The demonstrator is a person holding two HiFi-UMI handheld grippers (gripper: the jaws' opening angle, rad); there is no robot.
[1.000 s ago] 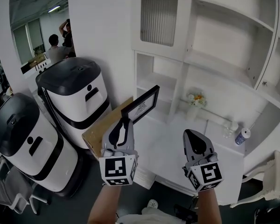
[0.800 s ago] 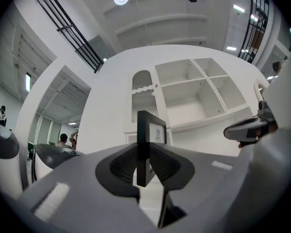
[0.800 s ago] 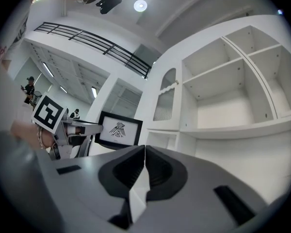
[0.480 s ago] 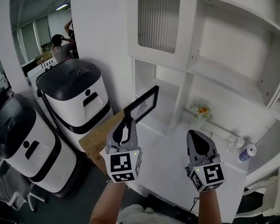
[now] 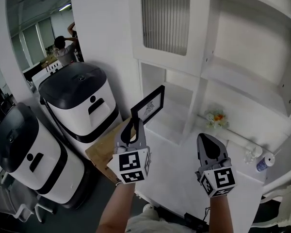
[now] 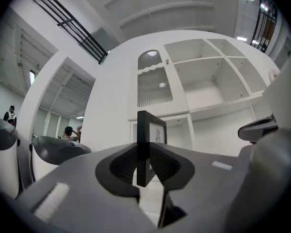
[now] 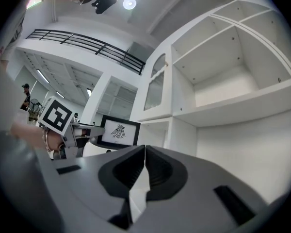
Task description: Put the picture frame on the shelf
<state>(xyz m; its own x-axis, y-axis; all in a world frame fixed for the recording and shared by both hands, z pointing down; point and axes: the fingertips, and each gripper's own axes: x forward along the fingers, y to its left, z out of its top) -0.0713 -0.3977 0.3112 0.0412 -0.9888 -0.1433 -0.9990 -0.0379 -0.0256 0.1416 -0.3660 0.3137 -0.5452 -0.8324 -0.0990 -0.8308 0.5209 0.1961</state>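
My left gripper (image 5: 134,124) is shut on the lower edge of a black picture frame (image 5: 148,105) with a small dark drawing on white. The frame is held upright in the air in front of the white shelf unit (image 5: 223,76), level with its low left compartment (image 5: 177,93). In the left gripper view the picture frame (image 6: 144,147) shows edge-on, clamped between the jaws. The right gripper view shows the picture frame (image 7: 118,132) face-on at the left. My right gripper (image 5: 208,147) hovers over the white counter (image 5: 179,164), shut, with nothing between its jaws.
Two white bins with black lids (image 5: 80,84) (image 5: 17,127) stand left of the shelf unit. A brown board (image 5: 104,147) lies beside them. A small flower pot (image 5: 216,118) and a bottle (image 5: 264,163) sit on the counter. A cabinet door with ribbed glass (image 5: 166,21) is above. A person (image 5: 63,50) stands far off.
The left gripper with the frame has risen slightly and moved a little right, closer to the shelf unit. The view has tilted up. The right gripper has barely moved.
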